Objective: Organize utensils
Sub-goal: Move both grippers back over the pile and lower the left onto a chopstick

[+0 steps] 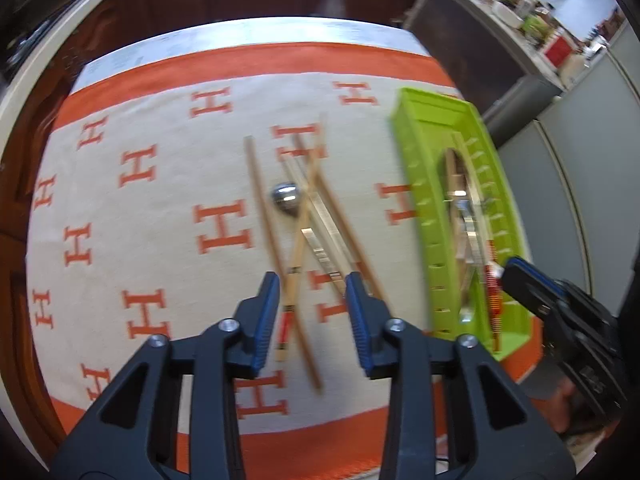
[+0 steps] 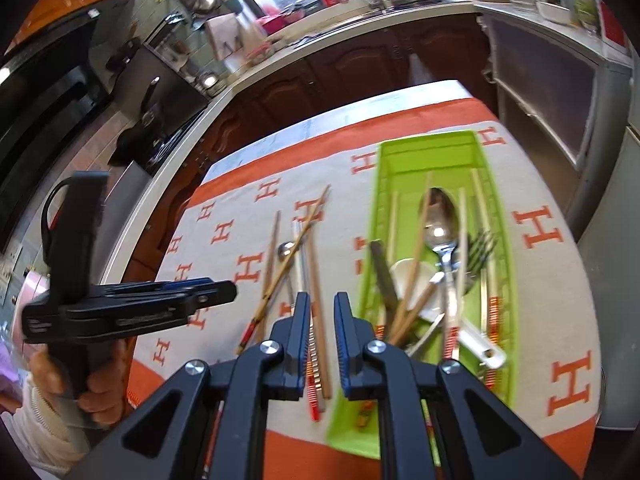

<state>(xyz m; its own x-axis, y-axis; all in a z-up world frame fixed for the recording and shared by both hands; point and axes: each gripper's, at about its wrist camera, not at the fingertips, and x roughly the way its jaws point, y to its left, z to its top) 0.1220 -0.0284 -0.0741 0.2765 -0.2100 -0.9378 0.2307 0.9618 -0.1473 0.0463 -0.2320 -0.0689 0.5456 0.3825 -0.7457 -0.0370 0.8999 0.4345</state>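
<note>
Honestly, the crossed pile of chopsticks (image 1: 298, 240) on the tabletop (image 1: 160, 208) looks risky: left claw (image 1: 312, 292) is partway open and empty above it, so one pinch could drag several. Right claw (image 2: 322, 312), narrow and empty, sits beside the green tray (image 2: 430, 152).

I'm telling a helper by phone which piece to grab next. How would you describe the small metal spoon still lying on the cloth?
Find the cream tablecloth with orange H letters. Left of the lime-green plastic tray lies a loose pile of crossed wooden chopsticks. The small shiny metal spoon lies among them: the only round, silvery bowl there.
</note>
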